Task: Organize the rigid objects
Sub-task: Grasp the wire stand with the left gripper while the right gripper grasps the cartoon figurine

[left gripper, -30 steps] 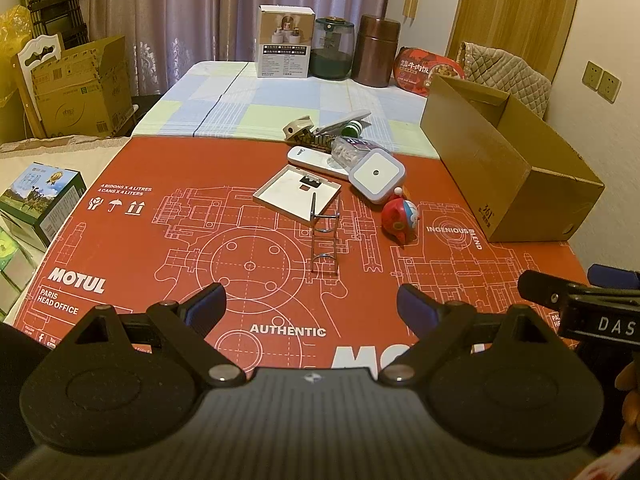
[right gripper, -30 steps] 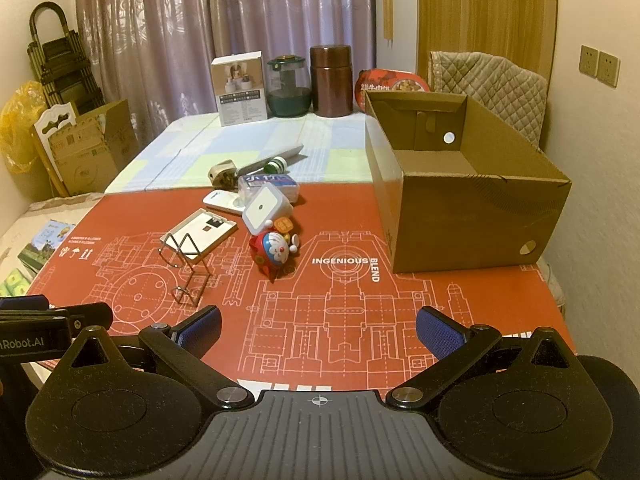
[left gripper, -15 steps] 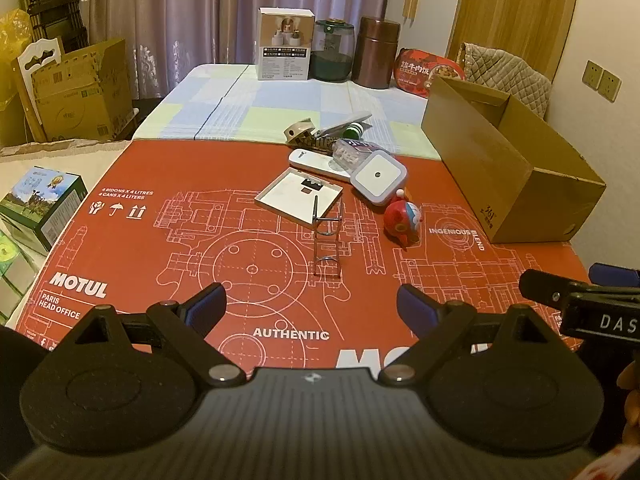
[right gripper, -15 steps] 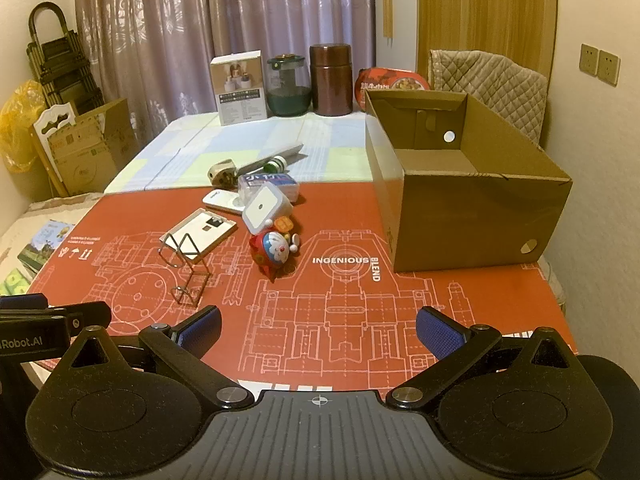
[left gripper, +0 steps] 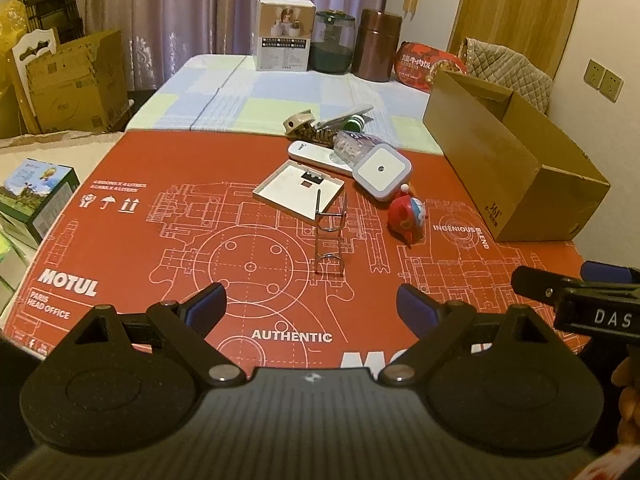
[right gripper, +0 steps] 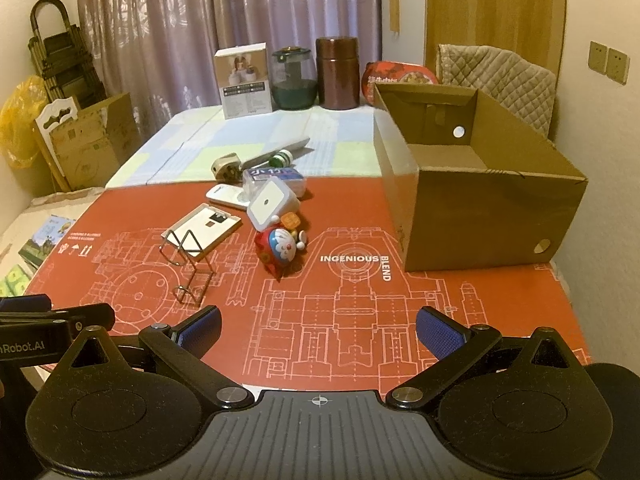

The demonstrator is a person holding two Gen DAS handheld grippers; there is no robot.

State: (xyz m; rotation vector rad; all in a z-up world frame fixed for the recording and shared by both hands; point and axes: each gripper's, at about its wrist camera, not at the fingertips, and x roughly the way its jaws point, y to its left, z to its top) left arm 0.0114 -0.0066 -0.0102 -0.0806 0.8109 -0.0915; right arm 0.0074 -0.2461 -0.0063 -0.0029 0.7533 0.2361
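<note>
The left gripper [left gripper: 310, 304] was held low over the near edge of the red mat [left gripper: 192, 240], jaws spread wide, nothing between them. The right gripper [right gripper: 318, 326] was likewise held apart and empty, beside it on the right. Against the frames a second earlier, almost nothing was found altered: the left view was shifted very slightly nearer the objects, the right view hardly at all, and no object was displaced. It was judged that the task had not yet been started and that both tools were only being lined up.

Outward from the left gripper, the wire stand [left gripper: 330, 236] was the nearest item, directly ahead on the mat. It was standing upright; its base was seen to run away from the left camera, toward the flat white tray [left gripper: 298, 192], which it nearly touches. To the right lay the red toy figure [right gripper: 280, 248], tipped on its side, its long axis running from near left to far right toward the cardboard box [right gripper: 472, 216]. The box, open-topped and seemingly empty, stood well apart on the right, presumably the destination.
</note>
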